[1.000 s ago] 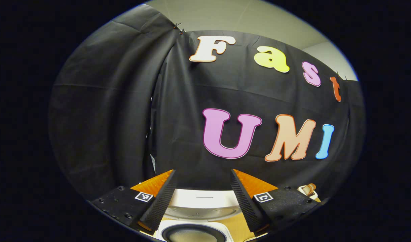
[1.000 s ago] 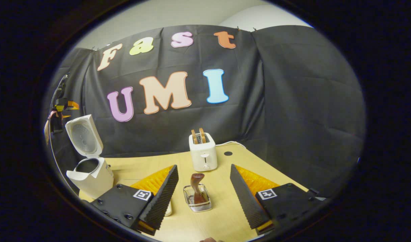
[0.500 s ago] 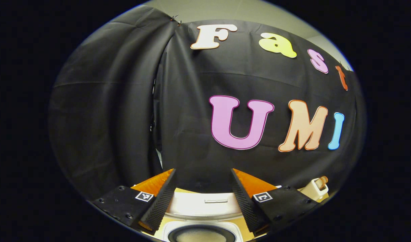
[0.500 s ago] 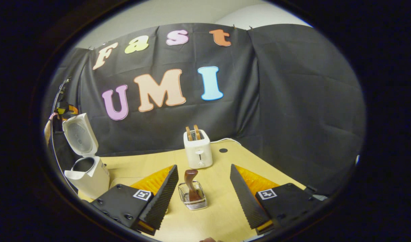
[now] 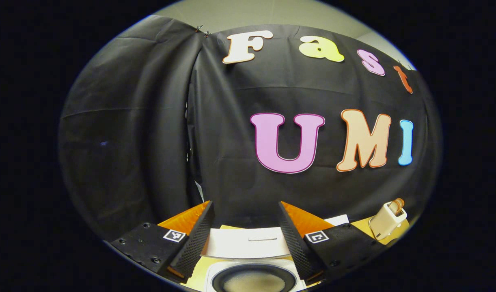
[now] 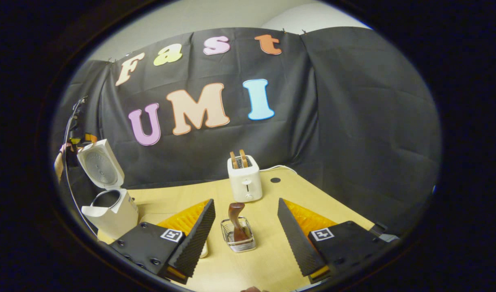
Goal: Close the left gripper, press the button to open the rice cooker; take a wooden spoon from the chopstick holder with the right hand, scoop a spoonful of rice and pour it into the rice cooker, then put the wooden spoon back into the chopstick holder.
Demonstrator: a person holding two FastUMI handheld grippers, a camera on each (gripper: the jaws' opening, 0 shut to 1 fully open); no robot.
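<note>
Left gripper (image 5: 244,239): jaws spread, empty, poised above the open rice cooker (image 5: 254,280), whose raised lid (image 5: 246,242) stands between the fingers; pale contents show in the inner pot.

Right gripper (image 6: 246,237): jaws spread, empty, held level over the table (image 6: 272,259) and aimed at the chopstick holder (image 6: 238,240), not touching it. The wooden spoon (image 6: 236,219) stands upright in that holder. A toaster (image 6: 244,180) sits behind it. The rice cooker stands at far left, lid up.
</note>
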